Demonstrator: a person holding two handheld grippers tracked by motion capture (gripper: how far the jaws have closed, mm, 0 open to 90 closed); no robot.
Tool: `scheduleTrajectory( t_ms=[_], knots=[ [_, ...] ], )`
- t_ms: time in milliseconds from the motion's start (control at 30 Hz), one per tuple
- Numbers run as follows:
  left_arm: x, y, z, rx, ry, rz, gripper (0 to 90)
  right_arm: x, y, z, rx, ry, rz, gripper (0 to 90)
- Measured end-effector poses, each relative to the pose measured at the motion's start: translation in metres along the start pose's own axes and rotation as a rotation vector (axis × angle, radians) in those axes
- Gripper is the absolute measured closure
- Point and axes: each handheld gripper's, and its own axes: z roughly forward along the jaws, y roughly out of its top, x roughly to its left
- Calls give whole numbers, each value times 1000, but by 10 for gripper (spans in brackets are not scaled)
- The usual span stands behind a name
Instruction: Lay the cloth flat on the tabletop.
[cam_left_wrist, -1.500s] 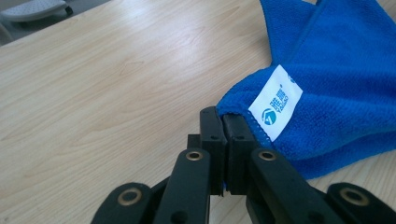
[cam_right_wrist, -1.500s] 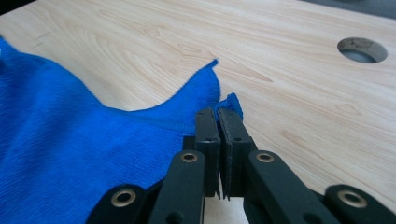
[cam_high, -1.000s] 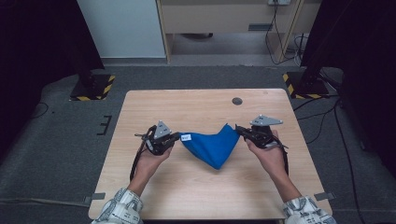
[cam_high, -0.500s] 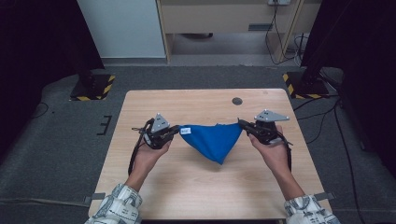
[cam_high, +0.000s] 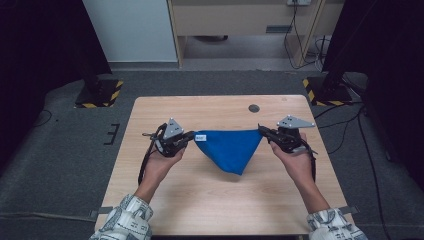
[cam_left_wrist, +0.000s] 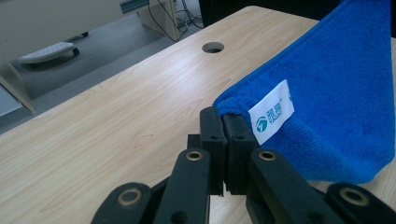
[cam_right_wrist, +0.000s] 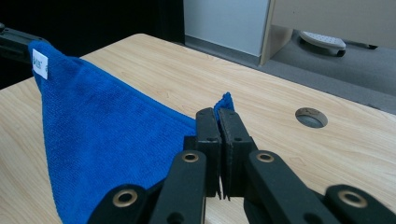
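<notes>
1. Counter (cam_high: 220, 200): pale wood-grain top, rectangular, with a round cable hole (cam_high: 254, 108) near its far edge, toward the right. It stands on grey carpet.
2. Blue microfibre cloth (cam_high: 231, 149): held above the middle of the counter, stretched taut between the two hand-held grippers. Its top edge runs nearly straight from one to the other; the rest hangs in a triangle with the point toward the person. Whether the point touches the counter cannot be told.
3. White label (cam_left_wrist: 271, 112): sewn at the cloth's left corner, printed in teal, just beside the left jaws.
4. Left hand-held gripper (cam_high: 188, 138): in the person's left hand, left of centre, grey three-cornered plate on top. In the left gripper view its black jaws are pressed together on the labelled corner of the cloth.
5. Right hand-held gripper (cam_high: 262, 131): in the person's right hand, right of centre, grey plate on top, a cable trailing along the forearm. In the right gripper view its jaws are clamped on the opposite corner, a small tuft of blue showing above the tips.
6. Patterned sleeves (cam_high: 125, 222): on both forearms, entering from the near edge.
7. Surroundings: two black stands with yellow-and-black striped bases (cam_high: 100, 95) on the floor beyond the far corners; a light wooden cabinet further back.
</notes>
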Motion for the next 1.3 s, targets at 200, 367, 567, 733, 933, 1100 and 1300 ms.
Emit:
scheduleTrajectory(
  t_ms=[200, 367, 567, 733, 933, 1100, 1300],
  knots=[
    [-4, 5, -5, -17, -8, 4, 883, 4, 2, -7, -10, 4, -7, 881],
    [-3, 9, -10, -35, -6, 1, 883, 5, 6, -13, -29, 6, -10, 881],
    [-2, 14, -16, -49, -6, 2, 883, 7, 13, -19, -50, 6, -16, 881],
    [-2, 17, -21, -61, -6, 7, 883, 9, 17, -24, -59, 9, -26, 881],
    [-1, 20, -20, -55, -3, 9, 883, 8, 20, -25, -63, 7, -28, 881],
    [-2, 21, -22, -54, -6, 15, 883, 8, 21, -27, -67, 7, -24, 881],
    [-2, 22, -26, -63, -8, 13, 883, 9, 23, -33, -83, 7, -30, 881]
  ],
)
